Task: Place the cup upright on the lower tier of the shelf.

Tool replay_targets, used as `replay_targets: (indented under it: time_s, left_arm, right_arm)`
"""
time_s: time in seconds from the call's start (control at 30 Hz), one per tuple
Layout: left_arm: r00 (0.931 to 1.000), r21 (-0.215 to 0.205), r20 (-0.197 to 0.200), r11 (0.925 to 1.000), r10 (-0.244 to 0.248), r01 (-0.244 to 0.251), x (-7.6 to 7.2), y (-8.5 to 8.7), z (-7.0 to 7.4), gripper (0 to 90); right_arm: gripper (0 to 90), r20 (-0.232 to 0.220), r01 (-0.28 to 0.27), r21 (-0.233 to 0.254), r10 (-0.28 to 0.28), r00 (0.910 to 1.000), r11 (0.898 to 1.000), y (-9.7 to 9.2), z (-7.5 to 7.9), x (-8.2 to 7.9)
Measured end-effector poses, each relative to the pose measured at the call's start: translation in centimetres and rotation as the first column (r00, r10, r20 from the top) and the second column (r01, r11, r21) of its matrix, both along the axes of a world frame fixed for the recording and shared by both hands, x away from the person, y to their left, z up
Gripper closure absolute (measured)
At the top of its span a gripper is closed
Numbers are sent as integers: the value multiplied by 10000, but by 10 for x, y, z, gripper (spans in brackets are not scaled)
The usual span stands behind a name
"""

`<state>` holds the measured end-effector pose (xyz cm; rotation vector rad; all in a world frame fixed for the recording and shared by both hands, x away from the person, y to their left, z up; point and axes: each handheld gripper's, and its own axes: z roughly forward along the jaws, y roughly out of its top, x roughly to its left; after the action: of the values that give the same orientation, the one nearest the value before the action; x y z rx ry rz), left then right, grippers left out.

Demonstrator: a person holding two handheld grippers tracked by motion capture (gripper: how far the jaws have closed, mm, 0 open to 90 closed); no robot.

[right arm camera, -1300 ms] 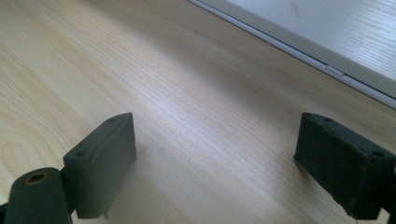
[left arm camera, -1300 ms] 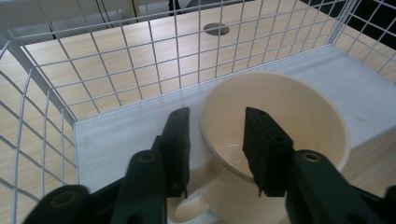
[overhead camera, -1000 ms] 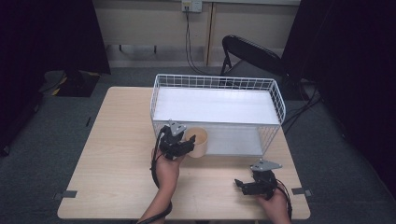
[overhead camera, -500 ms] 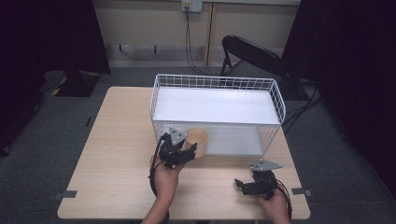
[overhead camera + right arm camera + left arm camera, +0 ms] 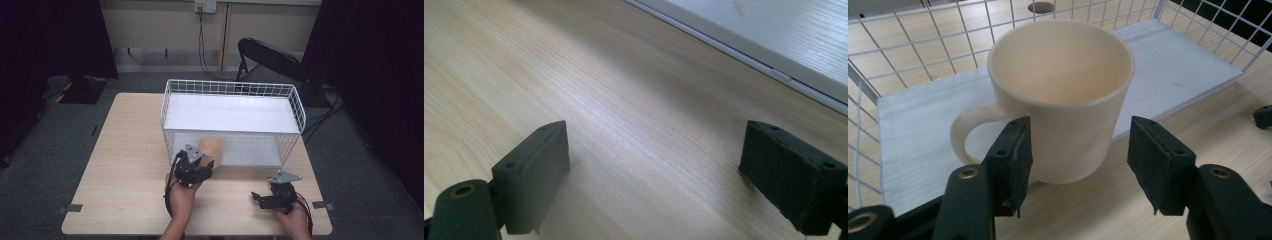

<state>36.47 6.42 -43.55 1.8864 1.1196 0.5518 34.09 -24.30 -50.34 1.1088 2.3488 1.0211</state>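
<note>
Wooden table [image 5: 125,165] carries a white wire basket [image 5: 232,90] at its far side. Left gripper [image 5: 1078,155] jaws stand spread around a cream mug [image 5: 1063,95]; one pad appears to touch the wall below the handle, the other stands clear. The mug sits at the basket's open front edge. Right gripper [image 5: 654,175] jaws are spread wide over bare tabletop, well apart from the mug

Both tools low, left tool [image 5: 202,165] and right tool [image 5: 257,198] jaws apart
</note>
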Motion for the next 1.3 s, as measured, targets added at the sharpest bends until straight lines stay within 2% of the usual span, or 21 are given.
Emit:
replay_targets:
  time_s: [0.13, 0.23, 0.4, 0.6, 0.77, 0.93, 0.97, 1.1, 1.23, 1.3]
  left_arm:
    - [10000, -88, -70, 10000, -23, 23, 0, -1, -2, 434]
    - [10000, 38, -91, 10000, -41, 41, -1, -1, -3, 438]
    - [9997, -54, -157, 9998, 210, -211, 1, -2, -6, 446]
    - [9988, 127, -159, 9989, 463, -461, 4, -2, -9, 458]
    - [9978, 58, -176, 9979, 645, -644, 8, -2, -13, 466]
    - [9975, 113, -259, 9978, 662, -659, 9, -3, -15, 470]
    - [9972, 10, -265, 9975, 704, -704, 10, -4, -15, 470]
    - [9968, 140, -234, 9970, 768, -765, 12, -4, -15, 512]
    - [9956, -7, -330, 9961, 876, -877, 15, -5, -16, 550]
    - [9957, 117, -346, 9963, 856, -852, 17, -5, -16, 567]
  right_arm:
    - [115, 2, 2, -2, -2, 10000, 10000, 0, 0, 0]
    - [115, -2, -1, 2, 1, 10000, 10000, 0, 0, 0]
    - [115, 0, -2, 0, 2, 10000, 10000, 0, 0, 0]
    - [115, -1, -1, 1, 1, 10000, 10000, 0, 0, 0]
    - [115, 0, 3, 2, -3, 10000, 10000, 0, 0, 0]
    - [115, 0, 2, 2, -2, 10000, 10000, 0, 0, 0]
    - [115, 1, 1, 1, -1, 10000, 10000, 0, 0, 0]
    - [115, -1, 6, -6, -6, 10000, 10000, 0, 0, 0]
    - [115, 1, 1, 0, -1, 10000, 10000, 0, 0, 0]
    - [115, 2, 1, 1, -1, 10000, 10000, 0, 0, 0]
